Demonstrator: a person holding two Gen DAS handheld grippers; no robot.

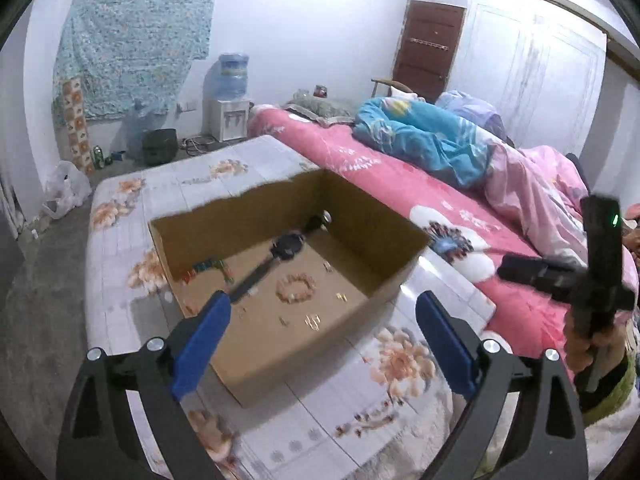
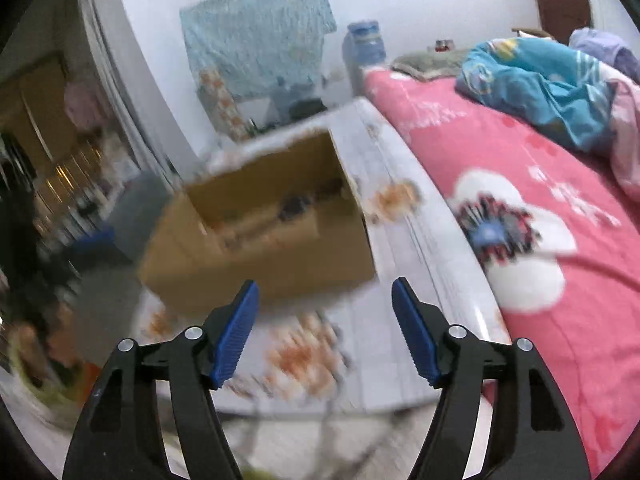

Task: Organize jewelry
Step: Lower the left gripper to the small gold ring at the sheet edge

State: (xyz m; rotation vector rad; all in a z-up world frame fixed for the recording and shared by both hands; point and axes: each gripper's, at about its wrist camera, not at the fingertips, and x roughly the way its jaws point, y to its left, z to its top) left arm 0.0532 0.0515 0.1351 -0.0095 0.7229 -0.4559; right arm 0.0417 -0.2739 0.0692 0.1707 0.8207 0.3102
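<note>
An open cardboard box (image 1: 396, 276) stands on a floral-topped table (image 1: 120, 288). Inside lie a black wristwatch (image 1: 286, 248), a pink bead bracelet (image 1: 295, 288), a multicoloured bracelet (image 1: 206, 269) and several small gold earrings (image 1: 312, 321). My left gripper (image 1: 322, 334) hovers open above the box's near edge with nothing between its blue pads (image 1: 202, 344). The right wrist view is blurred: my right gripper (image 2: 325, 332) is open and empty in front of the box (image 2: 260, 256). The right gripper's body (image 1: 596, 272) shows at the right of the left wrist view, held by a hand (image 1: 588, 344).
A bed with a pink flowered sheet (image 1: 400, 184) and rumpled blue and pink quilts (image 1: 432, 136) runs along the table's right side. A water dispenser (image 1: 230, 100), a black pot (image 1: 159, 145) and a plastic bag (image 1: 66, 188) stand on the floor by the far wall.
</note>
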